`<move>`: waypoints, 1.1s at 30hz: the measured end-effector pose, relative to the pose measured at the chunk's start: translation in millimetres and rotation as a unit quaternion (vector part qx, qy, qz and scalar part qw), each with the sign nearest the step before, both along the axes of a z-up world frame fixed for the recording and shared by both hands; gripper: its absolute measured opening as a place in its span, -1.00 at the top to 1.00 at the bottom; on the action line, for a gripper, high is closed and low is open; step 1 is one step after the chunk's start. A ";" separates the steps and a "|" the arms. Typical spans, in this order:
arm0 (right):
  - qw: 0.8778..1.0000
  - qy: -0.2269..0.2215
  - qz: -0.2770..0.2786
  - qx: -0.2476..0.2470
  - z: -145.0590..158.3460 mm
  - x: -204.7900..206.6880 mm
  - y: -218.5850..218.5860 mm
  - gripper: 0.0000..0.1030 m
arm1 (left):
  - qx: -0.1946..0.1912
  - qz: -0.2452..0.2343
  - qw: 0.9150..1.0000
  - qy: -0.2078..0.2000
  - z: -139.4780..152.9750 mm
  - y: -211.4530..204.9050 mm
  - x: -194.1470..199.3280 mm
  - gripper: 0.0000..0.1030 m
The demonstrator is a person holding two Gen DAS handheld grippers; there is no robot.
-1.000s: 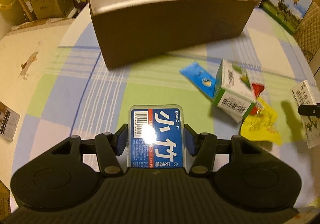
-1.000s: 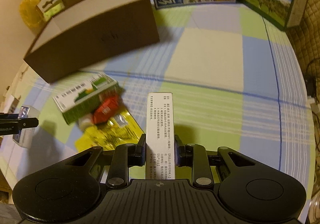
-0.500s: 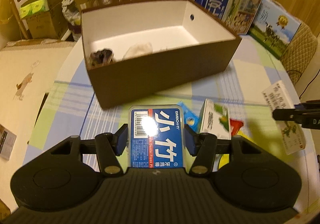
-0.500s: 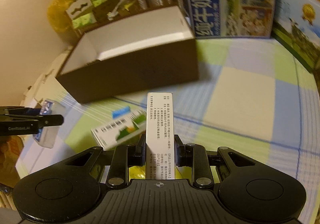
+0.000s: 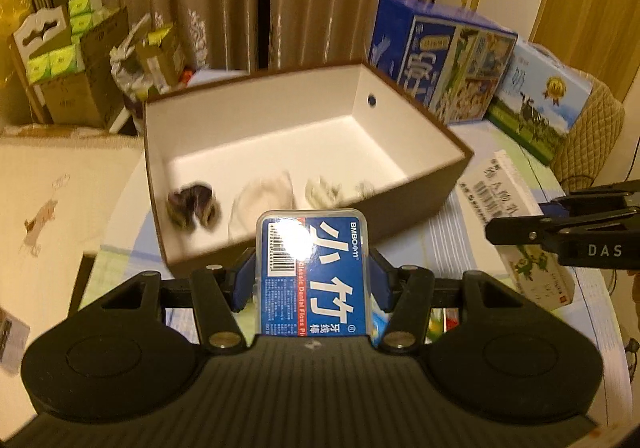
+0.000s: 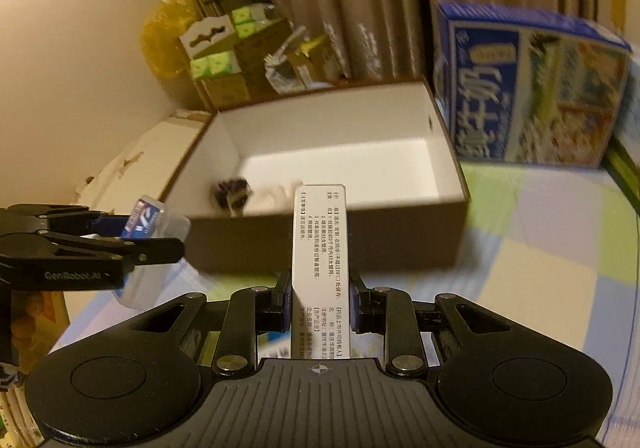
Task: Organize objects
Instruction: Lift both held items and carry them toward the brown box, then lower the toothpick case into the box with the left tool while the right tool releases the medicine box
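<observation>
My left gripper [image 5: 312,282] is shut on a clear dental floss pick case with a blue label [image 5: 314,272], held in the air just short of the near wall of the brown storage box [image 5: 400,211]. My right gripper [image 6: 320,302] is shut on a tall white medicine carton [image 6: 320,248], also raised in front of the brown storage box [image 6: 320,244]. Each gripper shows in the other's view: the right one [image 5: 516,226] with its carton [image 5: 496,187], the left one [image 6: 160,244] with its case [image 6: 146,217]. The white box floor holds a dark bundle [image 5: 194,205] and pale bundles [image 5: 264,199].
Two printed milk cartons [image 5: 444,63] [image 5: 540,99] stand behind and right of the box on the checked tablecloth [image 6: 540,248]. Cardboard boxes with green packs [image 5: 68,67] and curtains lie beyond the table. A green packet [image 5: 436,322] shows under the left gripper.
Both grippers have risen and tilted up with their loads, closing on the box. Its inside now shows, and the loose items on the cloth have dropped mostly out of view.
</observation>
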State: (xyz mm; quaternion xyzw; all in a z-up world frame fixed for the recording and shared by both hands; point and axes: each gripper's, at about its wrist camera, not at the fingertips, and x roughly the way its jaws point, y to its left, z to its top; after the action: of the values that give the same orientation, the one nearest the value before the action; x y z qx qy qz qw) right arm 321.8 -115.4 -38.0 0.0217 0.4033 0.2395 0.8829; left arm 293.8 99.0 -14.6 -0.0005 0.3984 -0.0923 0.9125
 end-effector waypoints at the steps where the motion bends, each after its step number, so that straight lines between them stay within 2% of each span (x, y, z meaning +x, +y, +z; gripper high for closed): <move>1: 1.000 -0.005 0.003 0.000 2.9 4.7 2.8 0.55 | 0.001 -0.001 1.000 -0.004 2.5 -0.2 4.4 -0.02; 11: 0.999 -0.043 0.017 0.006 24.4 61.5 29.7 0.55 | 0.012 0.004 0.999 -0.036 20.7 5.9 65.0 -0.02; 16: 0.999 -0.048 0.011 0.006 25.7 96.7 36.5 0.55 | 0.019 0.006 0.999 -0.037 21.8 5.6 105.7 -0.02; 20: 0.999 -0.034 -0.002 -0.005 13.0 128.2 42.6 0.55 | 0.033 0.011 0.999 -0.028 10.8 2.2 138.2 -0.02; 25: 1.000 -0.016 -0.020 -0.016 -8.7 164.2 42.8 0.55 | 0.027 0.020 0.999 0.002 -12.0 1.1 179.0 -0.02; 33: 0.999 0.002 -0.032 -0.041 -41.3 209.8 42.8 0.55 | 0.037 0.020 0.999 0.025 -42.9 -11.1 219.0 -0.02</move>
State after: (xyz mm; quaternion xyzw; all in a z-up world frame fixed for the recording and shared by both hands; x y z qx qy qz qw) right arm 531.7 -72.6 -79.3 -0.0015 0.4137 0.1947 0.8893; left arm 512.8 87.8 -57.6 0.0234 0.4241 -0.0590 0.9034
